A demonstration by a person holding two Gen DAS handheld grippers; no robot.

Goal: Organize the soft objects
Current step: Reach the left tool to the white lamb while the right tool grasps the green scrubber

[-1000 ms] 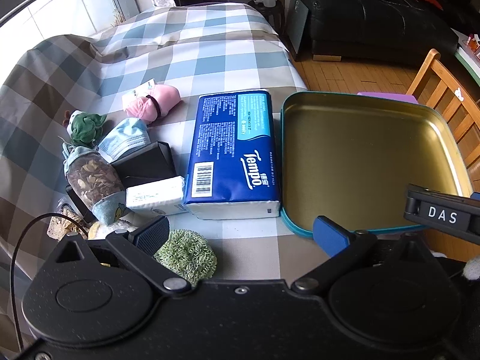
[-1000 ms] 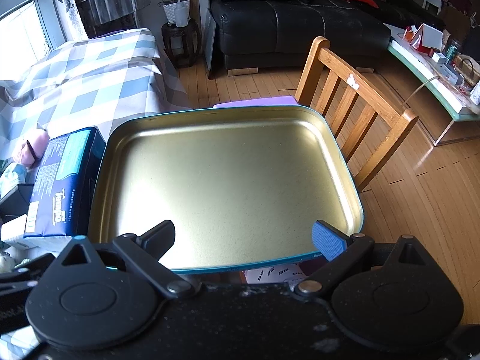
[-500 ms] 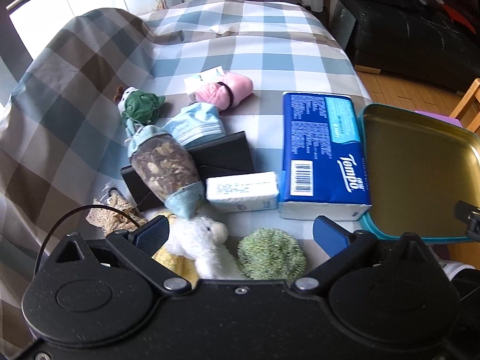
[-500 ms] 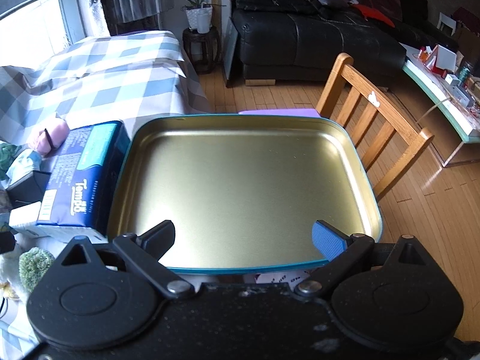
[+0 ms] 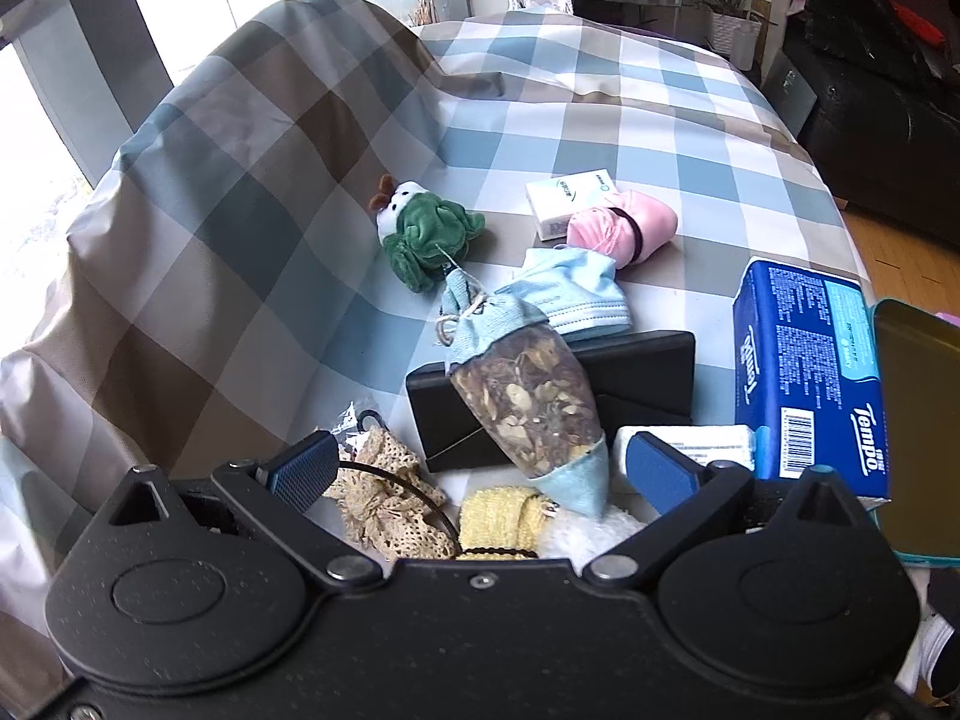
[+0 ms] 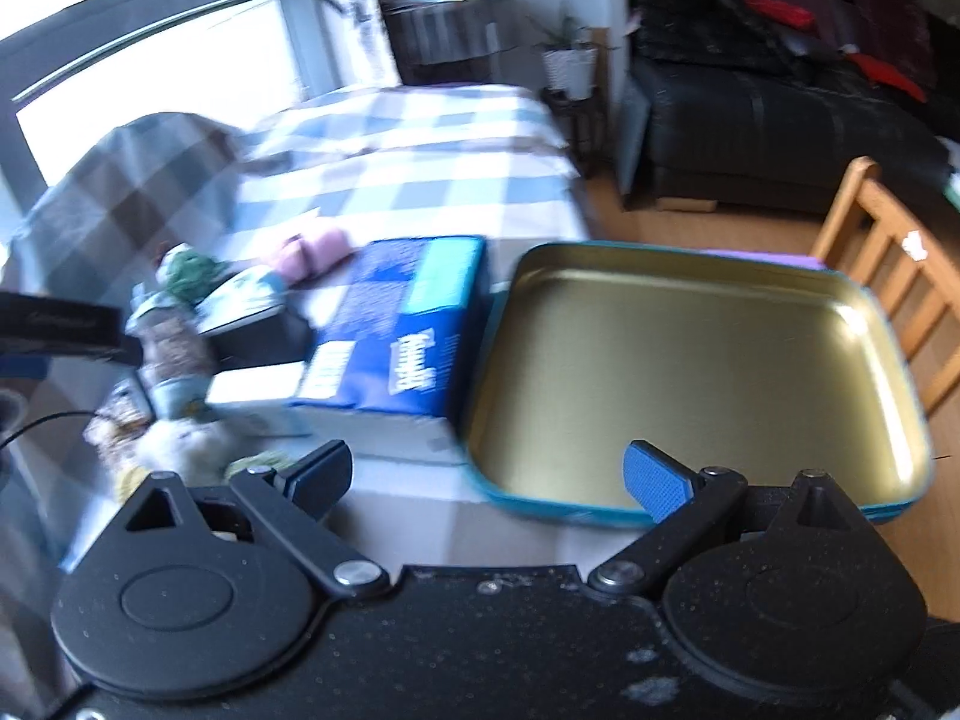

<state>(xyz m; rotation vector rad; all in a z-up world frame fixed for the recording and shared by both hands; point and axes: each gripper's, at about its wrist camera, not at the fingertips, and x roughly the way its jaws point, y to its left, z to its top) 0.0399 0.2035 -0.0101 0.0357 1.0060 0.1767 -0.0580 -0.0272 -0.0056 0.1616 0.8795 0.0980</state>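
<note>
Both of our views have swung leftward since a second ago: the left one now centres on the pile of soft things rather than the tin, and the right one is blurred with motion.

Our left gripper (image 5: 480,468) has its fingers spread wide and grips nothing. Between them, near the front edge of the bench, lie a cream lace piece (image 5: 384,492), a yellow knitted roll (image 5: 498,519) and a white plush toy (image 5: 588,531). Just past these, a potpourri sachet (image 5: 522,402) leans across a black case (image 5: 636,378), with a blue face mask (image 5: 576,294), a green plush toy (image 5: 426,234) and a pink cloth bundle (image 5: 624,228) further back. A Tempo tissue pack (image 5: 810,372) sits toward the right edge.

Our right gripper (image 6: 486,474) is likewise spread and empty, over the near rim of the gold tin tray (image 6: 690,360), which has nothing in it.

We judge that we are picking a first item. Next, the left fingers should drop onto one soft piece and close, without snagging its neighbours.
</note>
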